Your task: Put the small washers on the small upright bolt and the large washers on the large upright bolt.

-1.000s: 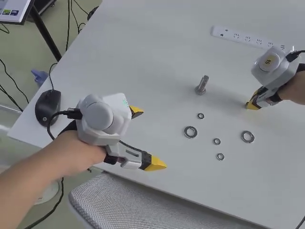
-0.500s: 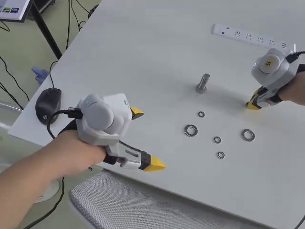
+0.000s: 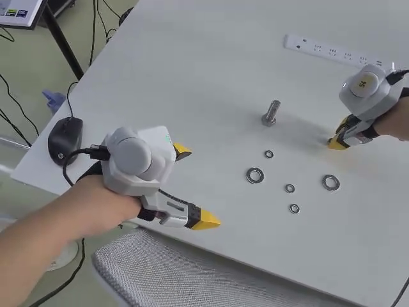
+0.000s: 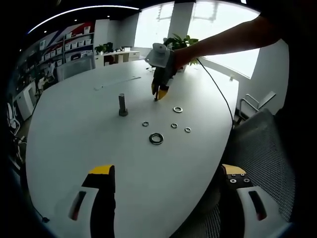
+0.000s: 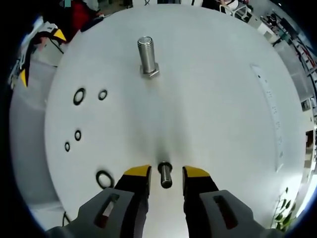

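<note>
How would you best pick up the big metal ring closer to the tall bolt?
From straight above, pinching the rim: one tip in the hole, one outside. The big washer lies flat on the table, so its thin edge probably gives little to squeeze sideways.

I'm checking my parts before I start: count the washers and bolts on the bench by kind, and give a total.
Large washers: 2
Small washers: 3
Large bolt: 1
Small bolt: 1
Total: 7
</note>
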### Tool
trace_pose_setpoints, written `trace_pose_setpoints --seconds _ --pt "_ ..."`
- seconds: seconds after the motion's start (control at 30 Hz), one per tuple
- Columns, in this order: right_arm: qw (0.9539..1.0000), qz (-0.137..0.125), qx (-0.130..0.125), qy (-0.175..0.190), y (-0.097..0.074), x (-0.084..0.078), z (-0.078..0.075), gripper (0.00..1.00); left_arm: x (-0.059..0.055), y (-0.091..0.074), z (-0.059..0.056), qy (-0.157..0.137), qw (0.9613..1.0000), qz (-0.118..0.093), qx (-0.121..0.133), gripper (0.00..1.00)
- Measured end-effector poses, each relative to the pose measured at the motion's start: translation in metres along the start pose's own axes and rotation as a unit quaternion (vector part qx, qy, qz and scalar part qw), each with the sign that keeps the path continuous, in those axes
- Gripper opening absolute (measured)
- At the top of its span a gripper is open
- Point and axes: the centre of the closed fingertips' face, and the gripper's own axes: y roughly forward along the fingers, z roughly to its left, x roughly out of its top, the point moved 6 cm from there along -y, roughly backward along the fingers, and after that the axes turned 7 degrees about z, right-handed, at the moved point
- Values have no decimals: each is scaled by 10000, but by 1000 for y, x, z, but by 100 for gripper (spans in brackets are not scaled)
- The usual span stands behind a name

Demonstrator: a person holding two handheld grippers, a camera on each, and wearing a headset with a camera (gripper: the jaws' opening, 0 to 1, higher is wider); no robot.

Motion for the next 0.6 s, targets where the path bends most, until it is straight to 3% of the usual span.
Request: trace_pose_setpoints --seconds 0.33,0.6 --pt "10000 -27 -71 -18 -19 1 1 27 4 -2 -1 -6 9999 -107 -5 86" --pt "9996 -138 -174 175 -47 3 11 27 11 -7 -6 122 9998 -169 4 86"
